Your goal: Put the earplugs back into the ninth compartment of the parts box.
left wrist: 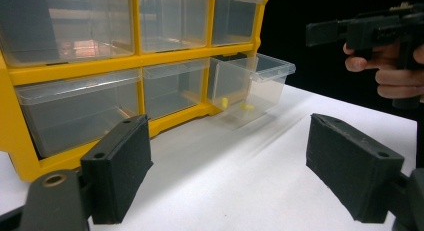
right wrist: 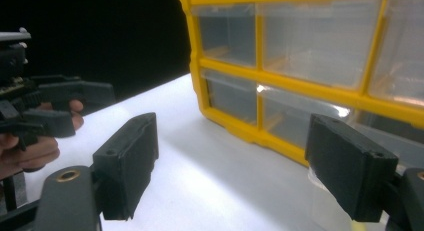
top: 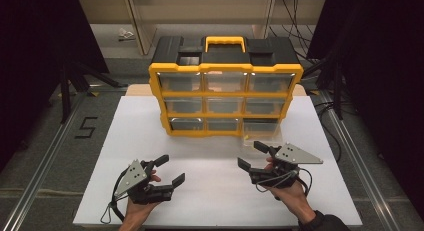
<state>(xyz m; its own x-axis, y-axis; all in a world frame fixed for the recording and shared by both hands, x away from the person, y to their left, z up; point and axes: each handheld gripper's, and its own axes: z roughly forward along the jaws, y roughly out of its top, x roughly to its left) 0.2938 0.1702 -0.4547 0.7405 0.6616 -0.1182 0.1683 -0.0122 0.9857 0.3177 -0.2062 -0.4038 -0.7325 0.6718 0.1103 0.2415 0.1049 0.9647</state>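
Step in hand: you look to be working the bottom right drawer [left wrist: 252, 86] of the yellow cabinet [top: 225, 68]; it is pulled partway out while every other drawer sits flush.
Drawer: clear plastic, sticking out over the white table [top: 210, 191], with a few small yellow pieces [left wrist: 225, 102] lying on its floor.
Right gripper [top: 256, 155]: released, jaws standing wide with nothing between them; it hovers just in front of the drawer, apart from it. In the right gripper view the drawer's clear wall sits low at the right, behind your right jaw.
Left gripper [top: 169, 170]: also spread wide and empty, held over the table on the left, well apart from the cabinet.
Contents: too small to tell what the yellow pieces are.
Next move, as I judge it: either push the drawer home or reach in for a piece. To push, set your right gripper squarely on the front lip and drive straight back, so the drawer does not skew in its slot.
Risk: the cabinet may slide; steady it with your left.
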